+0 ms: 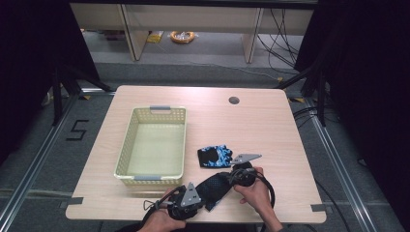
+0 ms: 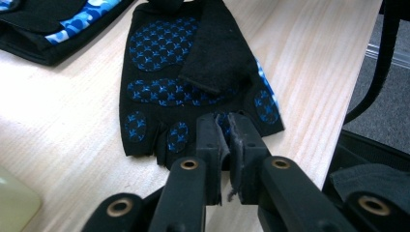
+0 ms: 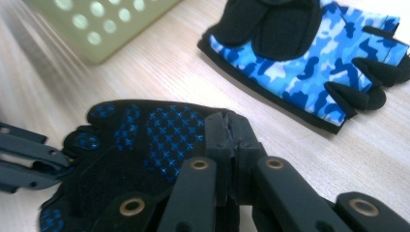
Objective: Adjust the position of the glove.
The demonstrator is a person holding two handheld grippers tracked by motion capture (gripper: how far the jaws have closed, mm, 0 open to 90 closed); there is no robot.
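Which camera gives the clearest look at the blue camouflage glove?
The right gripper view: the camouflage glove lies near, its pattern and finger stubs plain. The high view shows it small; the left gripper view catches one corner.

Two fingerless fabric gloves are lying on the table: one black glove with blue grip dots (image 1: 212, 187) palm-up at lower centre of the high view, one blue camouflage glove with black trim (image 1: 214, 157) just above it at centre. One pale yellow perforated plastic basket (image 1: 126, 147) is sitting left of centre. One light wooden table (image 1: 270, 130) is carrying all of it. Two black two-jaw grippers are showing along the bottom edge: left gripper (image 1: 207, 192), right gripper (image 1: 228, 180). Two hands are holding them.
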